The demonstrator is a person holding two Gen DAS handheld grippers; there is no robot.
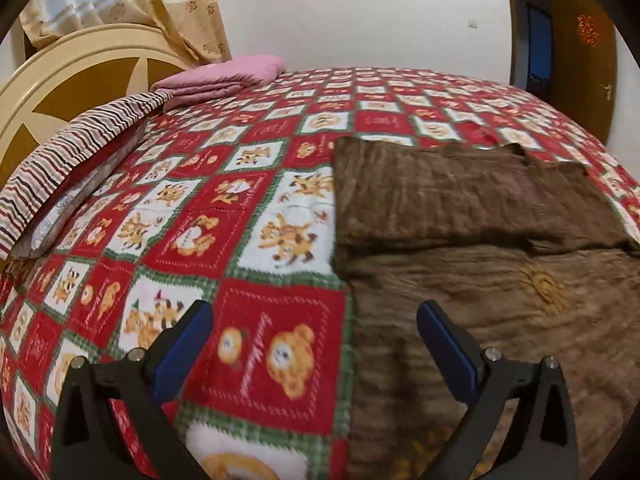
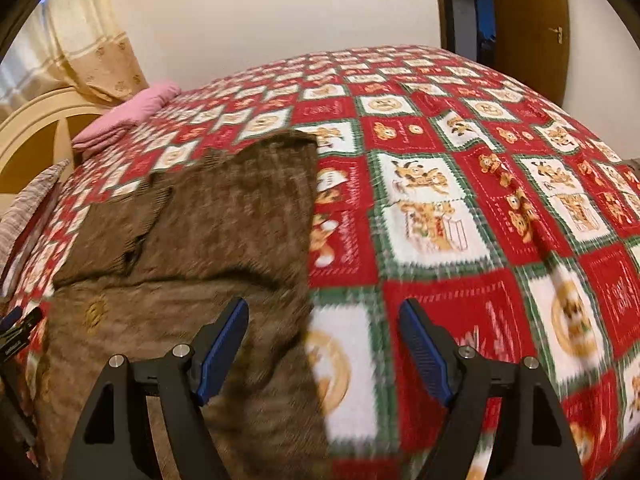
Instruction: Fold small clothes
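We take the brown garment (image 1: 460,208) as our landmark: it lies flat on the bed, on the red-and-white checked blanket (image 1: 248,184), with its far part already doubled over itself, so a thicker band sits on top of the flat lower half. Its long axis runs away from us, from the near edge of the bed toward the far wall.

Our left claw (image 1: 314,344) hangs just off the garment's left edge, over a red bear square of the blanket, its jaws spread wide with nothing between them. Our right claw (image 2: 322,340) hangs over the garment's right edge (that edge runs up between its two blue pads), also spread wide and empty. Neither claw touches the cloth as far as we can tell; both views are blurred.

So the garment lies between the two claws and ahead of them, each claw flanking one long side. Neither hand is clearly the nearer: each is close to its own edge, though the right one is already over the fabric and the left one sits a little outside it.

We judge the next fold turns on this: each claw must come down onto its own side of the near half before that half can be carried toward the folded band.
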